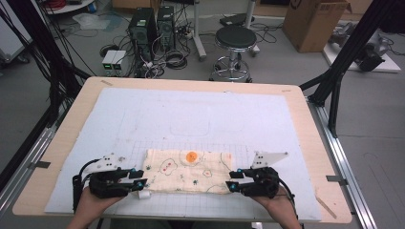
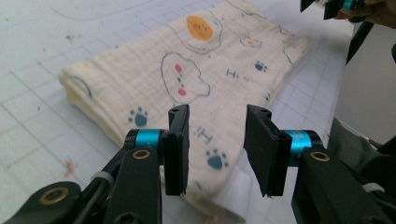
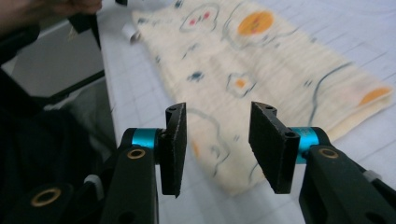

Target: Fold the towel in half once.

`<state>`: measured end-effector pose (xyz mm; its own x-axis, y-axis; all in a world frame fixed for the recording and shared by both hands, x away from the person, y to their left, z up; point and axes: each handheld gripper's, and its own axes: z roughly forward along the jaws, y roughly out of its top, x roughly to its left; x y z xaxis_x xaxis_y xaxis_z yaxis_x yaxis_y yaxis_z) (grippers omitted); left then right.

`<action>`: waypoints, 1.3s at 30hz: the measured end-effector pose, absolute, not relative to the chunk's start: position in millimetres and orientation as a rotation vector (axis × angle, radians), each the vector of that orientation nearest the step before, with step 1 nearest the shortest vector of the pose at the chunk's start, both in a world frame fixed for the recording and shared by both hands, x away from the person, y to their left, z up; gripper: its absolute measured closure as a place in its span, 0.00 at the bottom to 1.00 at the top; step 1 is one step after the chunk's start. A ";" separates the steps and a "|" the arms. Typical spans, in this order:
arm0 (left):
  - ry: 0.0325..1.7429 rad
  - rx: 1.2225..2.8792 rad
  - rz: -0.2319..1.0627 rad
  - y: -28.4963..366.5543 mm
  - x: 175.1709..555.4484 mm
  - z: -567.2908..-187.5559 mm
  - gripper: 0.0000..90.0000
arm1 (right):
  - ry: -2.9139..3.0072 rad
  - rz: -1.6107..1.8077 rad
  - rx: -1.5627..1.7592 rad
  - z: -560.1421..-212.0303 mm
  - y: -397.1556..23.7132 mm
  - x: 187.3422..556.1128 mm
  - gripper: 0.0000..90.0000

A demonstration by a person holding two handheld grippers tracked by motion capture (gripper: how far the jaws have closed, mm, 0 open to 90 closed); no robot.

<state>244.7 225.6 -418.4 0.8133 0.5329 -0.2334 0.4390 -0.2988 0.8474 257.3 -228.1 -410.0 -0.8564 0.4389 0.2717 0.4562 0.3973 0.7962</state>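
A folded cream cloth [image 1: 188, 171] printed with cartoon animals, paw prints and an orange circle lies flat on the white gridded mat [image 1: 191, 114] near the table's front. My left gripper [image 1: 138, 180] sits at the cloth's left end, jaws open. In the left gripper view my left gripper [image 2: 217, 121] hovers over the near corner of the cloth [image 2: 187, 79], with nothing pinched. A white label [image 2: 233, 191] pokes out below that corner. My right gripper [image 1: 234, 181] is at the cloth's right end. In the right gripper view my right gripper [image 3: 217, 116] stands open above the cloth [image 3: 261, 60].
The mat covers most of a wooden table [image 1: 310, 124]. Beyond the far edge stand a black stool [image 1: 235, 38], two computer towers [image 1: 150, 26] with cables, and a cardboard box [image 1: 313, 21]. Black frame legs [image 1: 334, 90] rise at the right.
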 end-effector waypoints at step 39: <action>0.887 2.133 0.286 155.8 334.6 -438.7 0.99 | -2.758 -1.232 -0.974 -439.1 -127.0 359.4 0.99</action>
